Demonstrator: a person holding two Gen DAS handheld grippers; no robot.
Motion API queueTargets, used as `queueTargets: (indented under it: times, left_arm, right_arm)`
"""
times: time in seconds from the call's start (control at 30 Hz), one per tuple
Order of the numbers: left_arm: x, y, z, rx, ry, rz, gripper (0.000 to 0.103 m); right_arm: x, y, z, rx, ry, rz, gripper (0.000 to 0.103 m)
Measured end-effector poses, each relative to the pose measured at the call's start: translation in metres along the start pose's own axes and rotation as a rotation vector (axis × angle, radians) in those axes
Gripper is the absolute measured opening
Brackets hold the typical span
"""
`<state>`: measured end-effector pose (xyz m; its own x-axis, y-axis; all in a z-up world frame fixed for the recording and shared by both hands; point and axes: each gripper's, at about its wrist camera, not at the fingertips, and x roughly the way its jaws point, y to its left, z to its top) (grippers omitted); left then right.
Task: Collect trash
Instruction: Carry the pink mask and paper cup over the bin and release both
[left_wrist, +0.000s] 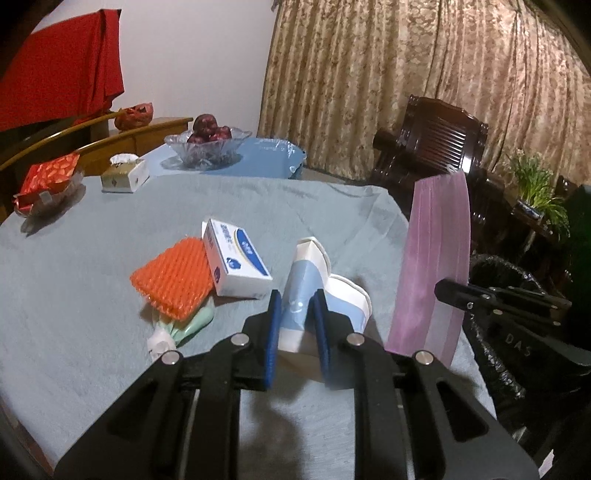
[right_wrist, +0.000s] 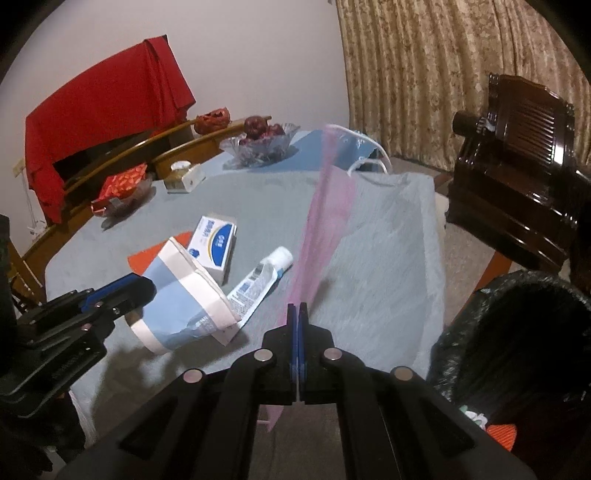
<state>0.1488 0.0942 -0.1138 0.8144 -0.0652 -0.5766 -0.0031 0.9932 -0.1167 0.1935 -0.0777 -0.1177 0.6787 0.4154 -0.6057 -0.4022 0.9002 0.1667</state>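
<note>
My left gripper (left_wrist: 297, 306) is shut on a squashed blue-and-white paper cup (left_wrist: 301, 291), held just above the grey table cloth (left_wrist: 92, 280); the cup also shows in the right wrist view (right_wrist: 181, 295). My right gripper (right_wrist: 297, 310) is shut on a pink face mask (right_wrist: 325, 221), which stands upright at the table's right edge in the left wrist view (left_wrist: 432, 266). A black-lined trash bin (right_wrist: 517, 332) stands right of the table. On the cloth lie an orange mesh pad (left_wrist: 173, 280), a white-and-blue box (left_wrist: 236, 258) and a toothpaste tube (right_wrist: 258, 284).
A glass fruit bowl (left_wrist: 203, 146), a tissue box (left_wrist: 123, 173) and a red packet (left_wrist: 48, 184) sit at the table's far side. A dark wooden chair (right_wrist: 517, 166) stands right of the table, beyond the bin. Curtains hang behind.
</note>
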Motion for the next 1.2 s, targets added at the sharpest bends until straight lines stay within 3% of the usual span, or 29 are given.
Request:
queueTargets:
  times: [0.57, 1.2]
  left_arm:
    - [-0.016, -0.050, 0.022, 0.059, -0.060, -0.076, 0.016]
    - [0.009, -0.162, 0.025, 0.156, -0.043, -0.272, 0.016]
  right_arm:
    - [-0.062, -0.032, 0.014, 0.033, -0.109, -0.053, 0.001]
    - [-0.131, -0.128, -0.010, 0.141, -0.136, -0.278, 0.001]
